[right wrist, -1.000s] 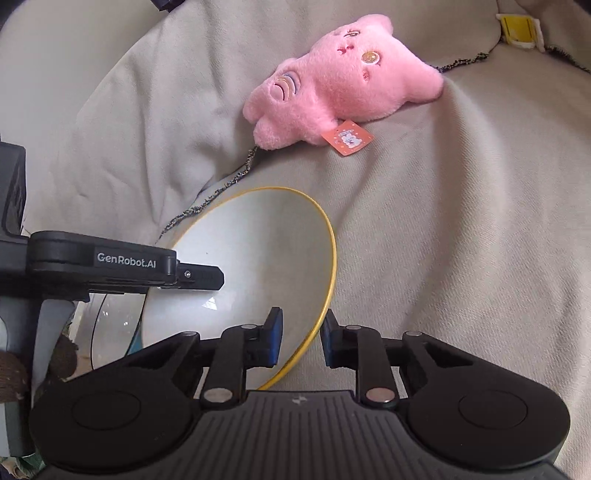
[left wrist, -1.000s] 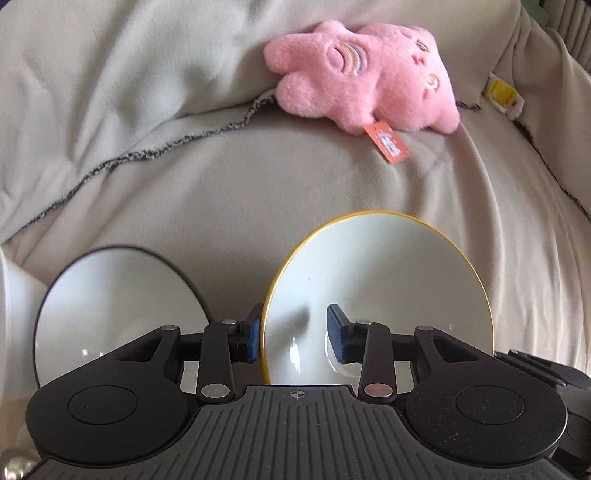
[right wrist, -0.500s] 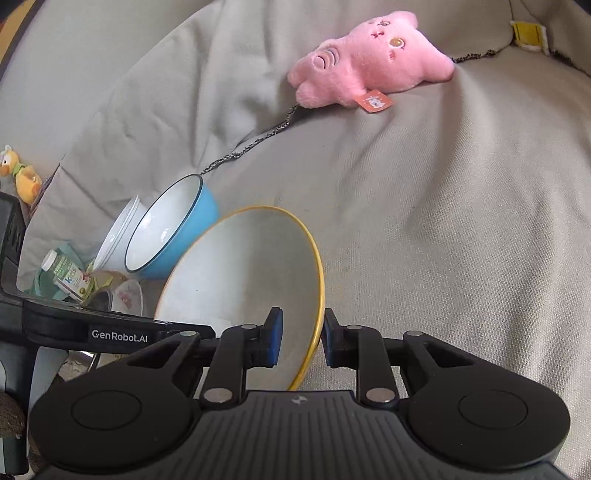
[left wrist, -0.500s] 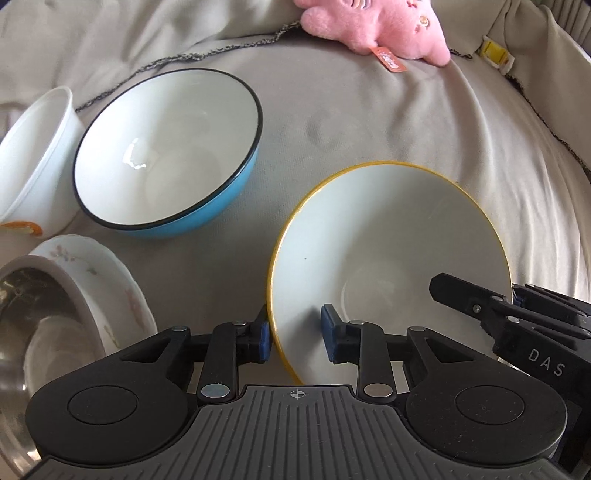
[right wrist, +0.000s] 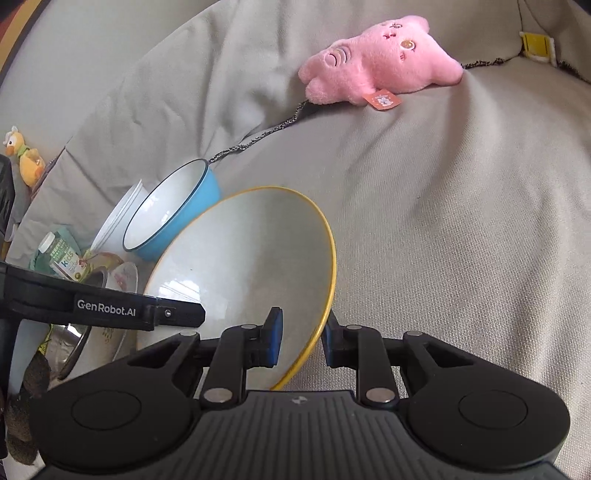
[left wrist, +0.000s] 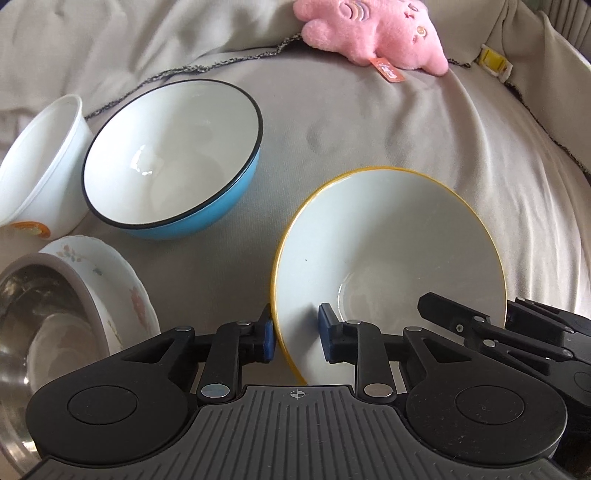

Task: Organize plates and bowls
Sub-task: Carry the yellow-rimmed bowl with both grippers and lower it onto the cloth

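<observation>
A white bowl with a yellow rim (left wrist: 388, 240) (right wrist: 251, 251) is tilted over the beige blanket, held at two places on its rim. My right gripper (right wrist: 303, 338) is shut on the near right rim, one pad inside and one outside. My left gripper (left wrist: 295, 338) is closing its jaws on the near left rim; the outer pad touches the rim and the inner pad sits against the inside wall. The right gripper's fingers (left wrist: 461, 325) show at the bowl's right edge in the left wrist view. A blue bowl (left wrist: 170, 155) (right wrist: 207, 188) lies tilted to the left.
Left of the blue bowl leans a white plastic bowl (left wrist: 40, 158). A floral bowl (left wrist: 122, 291) with a steel bowl (left wrist: 33, 314) in it sits at the near left. A pink plush toy (left wrist: 373, 33) (right wrist: 380, 70) lies at the back. Bare blanket (right wrist: 461, 240) spreads to the right.
Both grippers drew back with the yellow-rimmed bowl, bringing the blue, white and floral bowls into view. The left jaws narrowed onto the rim. Over the last half second little shifted.
</observation>
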A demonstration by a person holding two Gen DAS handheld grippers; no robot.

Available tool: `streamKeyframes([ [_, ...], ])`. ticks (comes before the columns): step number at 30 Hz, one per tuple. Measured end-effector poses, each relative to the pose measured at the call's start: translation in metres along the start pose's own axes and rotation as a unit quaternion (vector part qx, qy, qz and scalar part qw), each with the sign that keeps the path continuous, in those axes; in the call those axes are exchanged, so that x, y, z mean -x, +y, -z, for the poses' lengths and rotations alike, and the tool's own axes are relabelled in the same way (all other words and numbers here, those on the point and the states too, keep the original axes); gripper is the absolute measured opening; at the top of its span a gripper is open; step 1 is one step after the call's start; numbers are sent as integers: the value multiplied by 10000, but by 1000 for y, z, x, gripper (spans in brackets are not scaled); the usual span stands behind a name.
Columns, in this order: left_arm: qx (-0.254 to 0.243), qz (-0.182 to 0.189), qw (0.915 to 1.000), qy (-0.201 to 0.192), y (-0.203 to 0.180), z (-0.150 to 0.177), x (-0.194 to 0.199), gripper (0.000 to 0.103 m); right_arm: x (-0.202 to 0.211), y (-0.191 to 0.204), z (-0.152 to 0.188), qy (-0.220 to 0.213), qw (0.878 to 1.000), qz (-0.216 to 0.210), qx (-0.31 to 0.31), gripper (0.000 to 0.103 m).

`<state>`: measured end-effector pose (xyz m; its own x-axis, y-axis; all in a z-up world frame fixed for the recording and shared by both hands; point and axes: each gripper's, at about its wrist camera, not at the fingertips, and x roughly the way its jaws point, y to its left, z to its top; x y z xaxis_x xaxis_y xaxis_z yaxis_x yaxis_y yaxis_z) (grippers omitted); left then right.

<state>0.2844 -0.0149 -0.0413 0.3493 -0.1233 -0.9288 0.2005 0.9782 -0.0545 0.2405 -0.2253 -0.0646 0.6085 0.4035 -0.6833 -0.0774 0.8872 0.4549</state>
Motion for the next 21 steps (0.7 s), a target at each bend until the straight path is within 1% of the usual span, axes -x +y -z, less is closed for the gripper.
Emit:
streamKeyframes([
  [2, 65, 71, 9999, -73, 5, 3, 1, 26, -3, 2, 0, 51, 10000, 26, -1, 22],
  [4, 27, 86, 9998, -172, 6, 6, 2, 26, -7, 4, -3, 84, 9999, 26, -82, 24],
  [7, 84, 93, 9997, -222, 11, 9, 3, 27, -12, 14, -9, 46, 9998, 183, 51, 24],
  [11, 306, 143, 9988, -347, 21, 8, 6, 25, -23, 14, -16, 64, 9999, 92, 114, 24],
  [13, 320, 72, 9986, -410, 22, 7, 6, 25, -27, 14, -15, 61, 9999, 17, 121, 24],
  [16, 337, 0, 9986, -396, 22, 7, 3, 25, -28, 15, -10, 52, 9997, -28, 238, 24],
  [21, 481, 183, 9977, -438, 27, 12, 11, 25, -23, 17, -6, -5, 9993, 97, 369, 24],
])
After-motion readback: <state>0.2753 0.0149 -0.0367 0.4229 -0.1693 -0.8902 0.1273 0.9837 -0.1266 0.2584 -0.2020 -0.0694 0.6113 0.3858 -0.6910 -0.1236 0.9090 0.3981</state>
